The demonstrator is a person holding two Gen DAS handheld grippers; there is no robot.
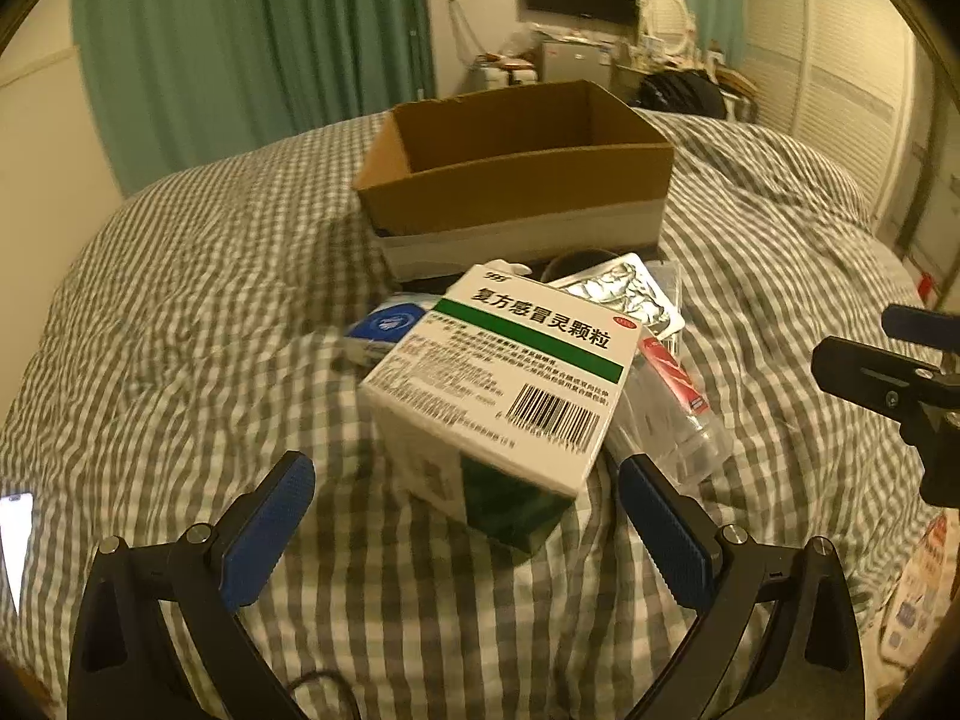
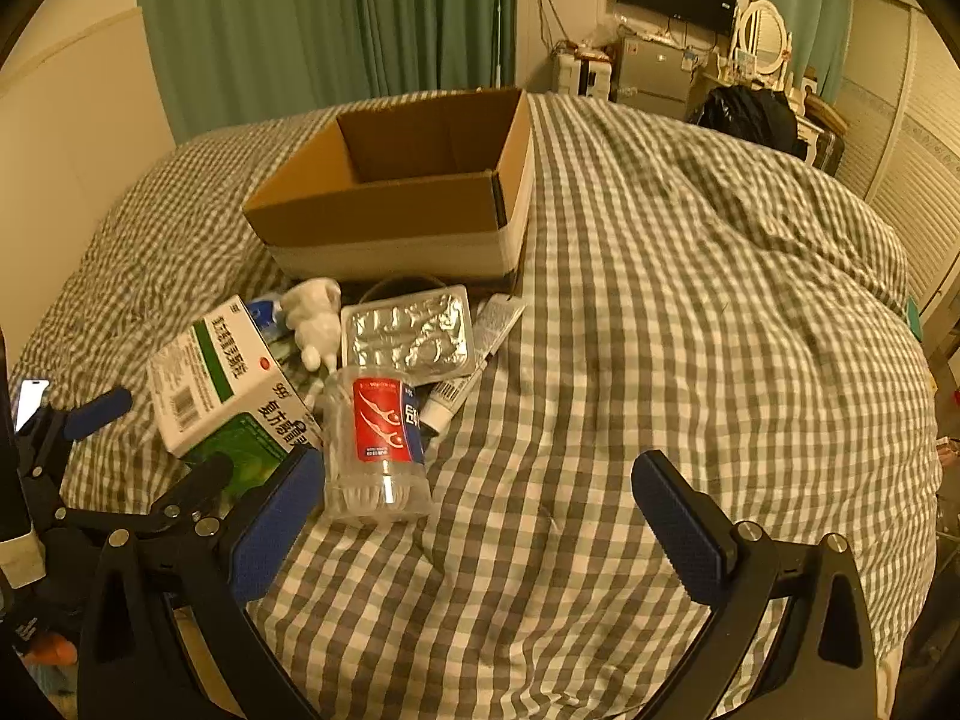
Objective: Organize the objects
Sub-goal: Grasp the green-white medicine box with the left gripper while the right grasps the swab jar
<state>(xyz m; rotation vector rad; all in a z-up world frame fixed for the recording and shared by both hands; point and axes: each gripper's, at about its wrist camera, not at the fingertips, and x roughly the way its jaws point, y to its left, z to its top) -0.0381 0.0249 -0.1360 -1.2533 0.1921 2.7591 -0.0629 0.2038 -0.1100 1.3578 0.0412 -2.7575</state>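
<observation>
- Lying on a checked bedcover, a small heap of items is sitting just in front of an open carton.
- The carton is standing upright; both views are showing only its bare inner walls, and the floor of the carton is hidden in each.
- The left gripper is hovering with its jaws spread wide, holding nothing; the medicine box is lying tilted between and just beyond the blue pads, apart from them.
- The right gripper is also standing wide open and empty, poised over bare bedcover to the right of the heap.
- The left wrist view is showing the medicine box top with its barcode, a blue packet touching its far left edge, and a foil blister pack behind it.
- In that view the box is covering most of the clear bottle, leaving only a strip with a red label.
- The right wrist view is showing the bottle in full, lying just right of the medicine box and touching it.
- Only the right wrist view is showing a white figurine and a white tube, the tube lying beside the blister pack.
- Each view is catching the other gripper at its edge.
</observation>
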